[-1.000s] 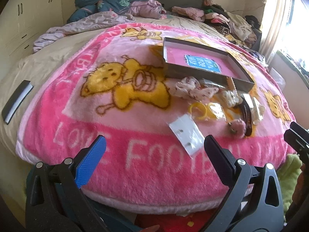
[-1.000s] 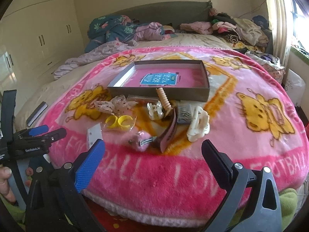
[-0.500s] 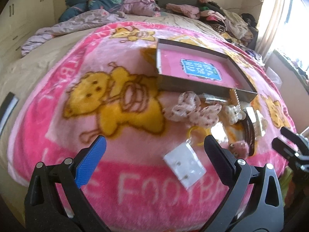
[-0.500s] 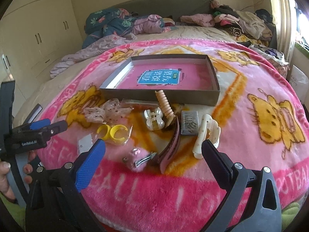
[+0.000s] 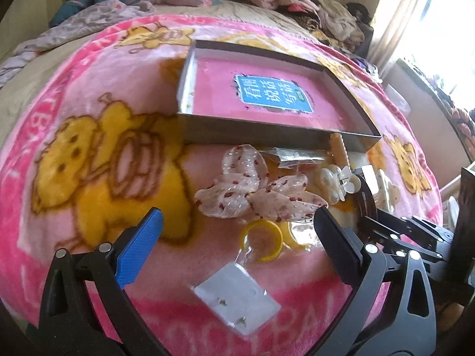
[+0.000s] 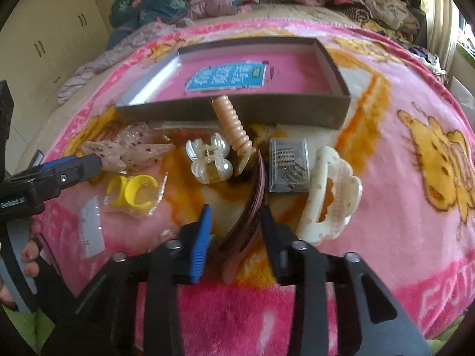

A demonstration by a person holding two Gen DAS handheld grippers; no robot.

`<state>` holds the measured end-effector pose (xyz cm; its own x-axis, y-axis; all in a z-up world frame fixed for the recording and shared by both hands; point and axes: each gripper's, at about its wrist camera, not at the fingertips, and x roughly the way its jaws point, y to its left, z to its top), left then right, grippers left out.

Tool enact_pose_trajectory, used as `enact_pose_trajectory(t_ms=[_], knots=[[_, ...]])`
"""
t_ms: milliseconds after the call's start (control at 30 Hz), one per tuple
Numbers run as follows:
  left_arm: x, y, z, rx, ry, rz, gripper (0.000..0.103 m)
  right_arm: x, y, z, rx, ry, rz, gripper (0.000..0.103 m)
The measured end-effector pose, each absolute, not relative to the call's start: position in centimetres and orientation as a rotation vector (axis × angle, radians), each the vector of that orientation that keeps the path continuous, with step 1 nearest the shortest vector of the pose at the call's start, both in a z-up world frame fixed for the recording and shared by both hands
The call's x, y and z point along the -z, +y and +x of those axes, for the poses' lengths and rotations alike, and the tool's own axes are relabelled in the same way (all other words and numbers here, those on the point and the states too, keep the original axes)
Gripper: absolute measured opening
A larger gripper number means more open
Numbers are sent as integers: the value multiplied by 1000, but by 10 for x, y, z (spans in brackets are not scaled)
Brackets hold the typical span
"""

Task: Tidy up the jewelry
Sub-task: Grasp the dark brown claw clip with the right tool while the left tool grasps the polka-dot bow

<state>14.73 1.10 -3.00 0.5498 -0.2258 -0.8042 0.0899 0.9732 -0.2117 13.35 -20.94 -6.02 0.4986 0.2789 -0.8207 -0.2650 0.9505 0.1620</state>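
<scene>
A long curved dark-brown and pink hair clip [image 6: 252,204] lies on the pink cartoon blanket [image 6: 386,160] on the bed, in front of the shallow grey box [image 6: 237,109], and the right claw [image 6: 236,222] has just been closing around its near end, though I cannot tell whether the pads press on it. Around it lie a pearly claw clip [image 6: 209,160], a ribbed peach clip [image 6: 233,124] leaning on the box wall, a small clear case [image 6: 288,164], a white flower clip [image 6: 329,192], bagged yellow rings [image 6: 132,191] and a sheer spotted bow [image 5: 252,191]. The left claw [image 5: 237,237] hangs spread wide and empty above the rings and a white earring card [image 5: 237,299].
</scene>
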Motion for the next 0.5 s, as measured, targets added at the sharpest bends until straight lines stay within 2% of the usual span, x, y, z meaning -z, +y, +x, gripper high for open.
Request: enact_pose_trajectory(t_ms=[133,300,367,500], knots=[[40,12,159,196,1000,-157,95,65,-205,140,-313,998,0,22],[47,9,170,254,1000,-192,93,68,-212,145,-323,1002,26,20],[50,7,173,277,1006,-206,82,69,-215,145,-331,999,36,19],[50,1,177,303,993,-204,47,67,-219,143,-356,982,45,17]])
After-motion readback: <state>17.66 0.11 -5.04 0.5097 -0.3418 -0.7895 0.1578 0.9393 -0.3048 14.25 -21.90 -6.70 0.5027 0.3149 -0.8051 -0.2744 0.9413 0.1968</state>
